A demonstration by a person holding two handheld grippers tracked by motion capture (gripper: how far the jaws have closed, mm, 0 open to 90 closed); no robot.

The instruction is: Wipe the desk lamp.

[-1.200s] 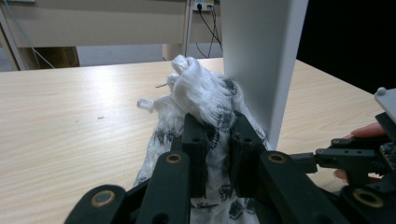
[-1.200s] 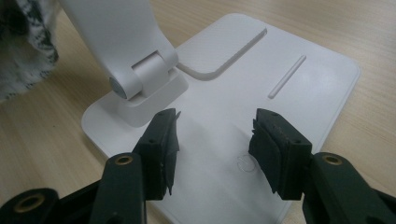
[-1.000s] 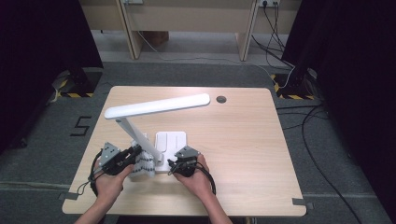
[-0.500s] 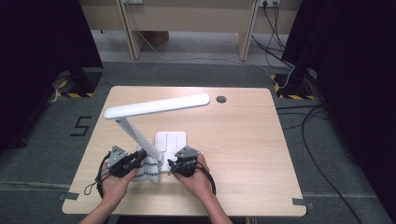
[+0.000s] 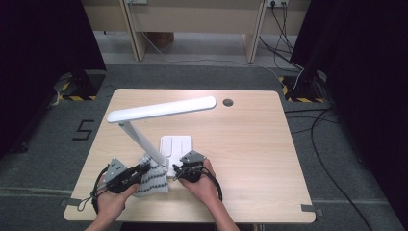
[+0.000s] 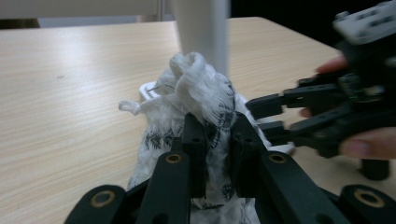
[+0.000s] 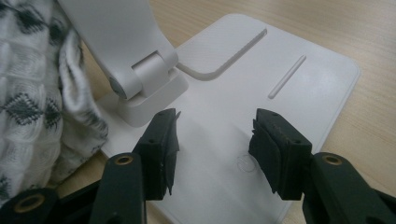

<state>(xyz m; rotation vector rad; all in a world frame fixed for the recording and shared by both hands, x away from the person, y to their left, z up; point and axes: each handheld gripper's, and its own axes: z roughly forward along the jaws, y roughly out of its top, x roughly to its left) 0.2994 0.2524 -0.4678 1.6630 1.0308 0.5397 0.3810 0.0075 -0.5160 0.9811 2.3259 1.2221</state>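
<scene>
Your left gripper (image 5: 126,174) has its fingers (image 6: 194,140) pinching a white cloth (image 6: 196,100) with a dark woven pattern; the fabric is bunched up between them and rises just beyond their tips. The cloth lies on the counter (image 5: 250,139) against the lower end of the lamp's white arm (image 6: 201,28), which stands directly behind the bundle as seen from the left gripper view. From above, the cloth (image 5: 151,179) sits between your two hands, touching the near corner of the lamp base (image 5: 177,145).

Your right gripper (image 5: 188,169) has its fingers (image 7: 163,147) spread apart, with nothing gripped. They hover just over the near edge of the flat white base (image 7: 261,70), one on either side of a faint round mark on it. The hinge (image 7: 140,77) where the arm meets the base lies just ahead and to the left of those fingers, and the cloth (image 7: 32,98) is bunched farther left, beside the hinge.

The lamp's long head (image 5: 161,109) stretches over the counter, well beyond both sets of fingers.
</scene>
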